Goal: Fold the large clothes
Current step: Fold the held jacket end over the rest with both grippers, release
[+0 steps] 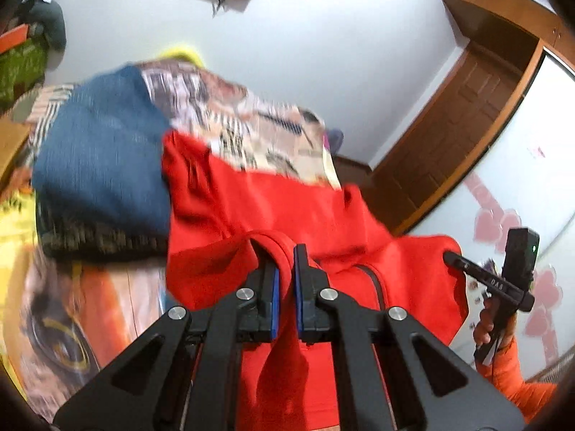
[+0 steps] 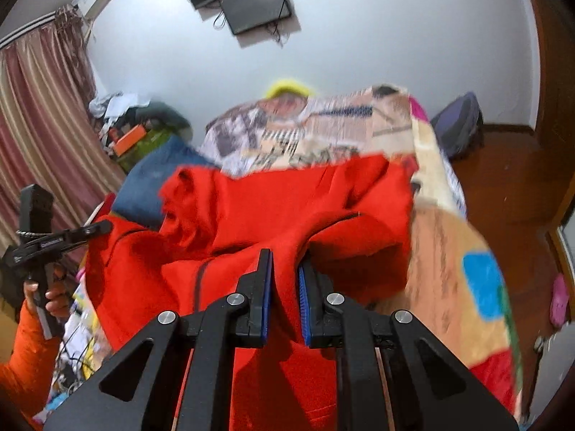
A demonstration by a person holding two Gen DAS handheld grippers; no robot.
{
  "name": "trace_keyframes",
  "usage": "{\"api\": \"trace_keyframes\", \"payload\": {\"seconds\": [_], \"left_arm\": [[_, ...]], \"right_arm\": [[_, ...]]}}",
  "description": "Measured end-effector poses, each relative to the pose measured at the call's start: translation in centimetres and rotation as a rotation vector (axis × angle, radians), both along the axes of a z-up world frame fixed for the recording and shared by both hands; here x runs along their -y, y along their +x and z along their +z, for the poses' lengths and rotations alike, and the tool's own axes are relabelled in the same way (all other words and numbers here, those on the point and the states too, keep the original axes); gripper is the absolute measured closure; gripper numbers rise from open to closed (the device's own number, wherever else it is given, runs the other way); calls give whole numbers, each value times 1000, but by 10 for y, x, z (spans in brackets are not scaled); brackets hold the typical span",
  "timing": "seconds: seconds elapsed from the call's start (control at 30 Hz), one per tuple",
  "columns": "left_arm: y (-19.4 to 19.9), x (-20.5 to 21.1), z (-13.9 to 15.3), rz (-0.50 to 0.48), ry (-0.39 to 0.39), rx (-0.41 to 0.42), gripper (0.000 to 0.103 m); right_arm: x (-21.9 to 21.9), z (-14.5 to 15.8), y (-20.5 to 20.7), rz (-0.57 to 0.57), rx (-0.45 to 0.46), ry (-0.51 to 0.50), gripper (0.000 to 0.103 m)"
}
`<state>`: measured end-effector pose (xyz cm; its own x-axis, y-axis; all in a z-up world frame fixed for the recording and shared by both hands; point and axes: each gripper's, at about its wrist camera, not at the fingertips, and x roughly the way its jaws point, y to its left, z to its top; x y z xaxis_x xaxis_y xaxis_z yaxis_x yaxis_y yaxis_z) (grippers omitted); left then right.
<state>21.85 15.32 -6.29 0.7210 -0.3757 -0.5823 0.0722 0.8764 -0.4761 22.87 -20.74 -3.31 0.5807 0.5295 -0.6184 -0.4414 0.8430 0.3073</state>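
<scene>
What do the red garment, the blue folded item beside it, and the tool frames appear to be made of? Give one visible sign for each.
Red garment: soft matte knit or fleece, likely; it drapes in rounded folds, with a dark zip.
Blue folded item: probably denim, going by its flecked blue weave, though blur leaves this open.
Left tool and right tool: matte black rigid frames, plastic or metal, silver pivot pins, blue pads.

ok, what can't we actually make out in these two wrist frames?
- Red zip-front fleece garment: its lower part is cut off by the bottom edge and hidden behind the left gripper in the left wrist view; the right gripper hides it in the right wrist view.
- Patterned bedspread: print smeared by motion blur in both views.
- Blue knit garment: blurred, type unclear.
- Yellow item behind the bed: mostly hidden.
</scene>
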Motion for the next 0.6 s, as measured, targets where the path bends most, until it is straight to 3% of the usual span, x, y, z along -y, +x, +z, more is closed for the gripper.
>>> {"api": "trace_keyframes", "payload": {"seconds": [0.2,0.3,0.43,0.53,0.6], "left_arm": [[63,-16,8,94,89,24,97],[99,-21,-9,140,139,-15,97],[141,-27,-54,175,194,-121,97],[149,-26,-77,166,219,-160,95],[150,-19,-83,149,275,-154,93]], "right_arm": [[2,0,59,-91,28,-13,91],[2,-16,93,-139,8,-45,91],[3,-48,125,-170,-60,-85,91],[1,-73,137,-169,-112,-113,91],[-2,-81,137,-165,-113,-150,88]]}}
